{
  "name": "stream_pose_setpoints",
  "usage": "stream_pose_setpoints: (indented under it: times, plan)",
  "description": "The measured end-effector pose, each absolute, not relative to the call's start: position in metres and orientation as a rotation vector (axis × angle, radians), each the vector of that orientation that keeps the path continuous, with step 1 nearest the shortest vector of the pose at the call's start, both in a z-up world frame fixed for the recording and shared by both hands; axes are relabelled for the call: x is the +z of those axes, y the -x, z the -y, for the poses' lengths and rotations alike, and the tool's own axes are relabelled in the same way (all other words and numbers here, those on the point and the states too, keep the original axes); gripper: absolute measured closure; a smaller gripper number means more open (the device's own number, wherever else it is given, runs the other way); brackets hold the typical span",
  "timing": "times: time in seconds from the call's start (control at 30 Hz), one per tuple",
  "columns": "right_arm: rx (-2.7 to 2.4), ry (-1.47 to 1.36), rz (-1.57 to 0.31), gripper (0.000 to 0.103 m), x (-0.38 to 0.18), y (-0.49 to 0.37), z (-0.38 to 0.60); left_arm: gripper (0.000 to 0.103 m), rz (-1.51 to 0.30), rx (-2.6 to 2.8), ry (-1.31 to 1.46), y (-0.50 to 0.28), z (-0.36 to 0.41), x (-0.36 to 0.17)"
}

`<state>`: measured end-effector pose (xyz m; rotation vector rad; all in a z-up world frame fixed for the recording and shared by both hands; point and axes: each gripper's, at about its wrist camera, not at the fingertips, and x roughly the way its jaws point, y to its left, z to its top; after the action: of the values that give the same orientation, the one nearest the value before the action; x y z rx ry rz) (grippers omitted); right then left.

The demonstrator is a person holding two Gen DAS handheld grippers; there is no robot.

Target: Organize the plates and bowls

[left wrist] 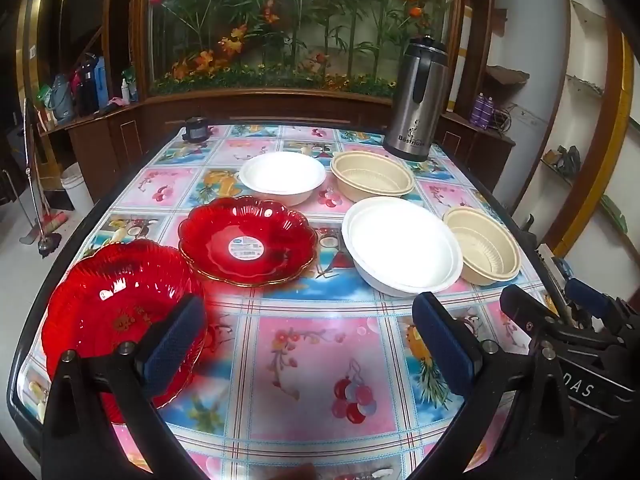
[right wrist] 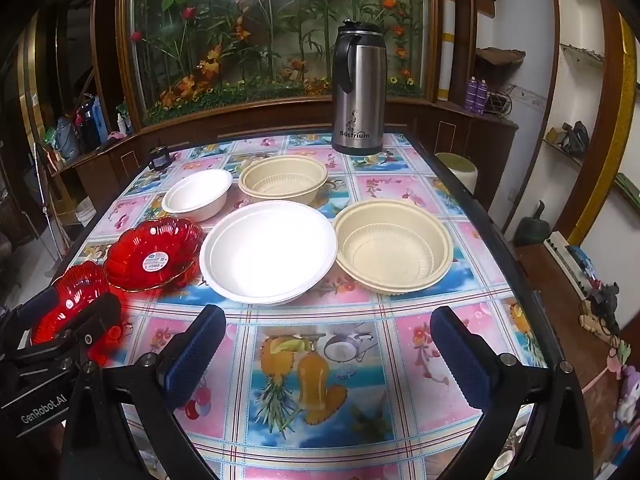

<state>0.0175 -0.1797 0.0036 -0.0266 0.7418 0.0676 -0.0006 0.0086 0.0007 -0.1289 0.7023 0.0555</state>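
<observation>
Several dishes lie spread over the patterned tablecloth. A red scalloped plate sits at the near left, a second red plate with a sticker behind it. A large white plate and a small white bowl lie mid-table. Two beige bowls sit on the right, one far, one near. My left gripper is open over bare cloth, its left finger over the near red plate's edge. My right gripper is open and empty, short of the white plate and the beige bowl.
A steel thermos jug stands at the table's far right. A small dark object sits at the far left corner. Beyond the table are a wooden cabinet with an artificial-flower display, a bucket and a broom on the left, and shelves on the right.
</observation>
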Motion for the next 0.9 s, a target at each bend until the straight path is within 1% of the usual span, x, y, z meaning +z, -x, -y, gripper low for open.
stream_pose_setpoints:
  times: [0.9]
  plan:
    - [0.073,0.019,-0.748,0.0,0.0013,-0.0183,0.1785,0.0,-0.716,0.068,0.122,0.0025,-0.0072,-0.0051]
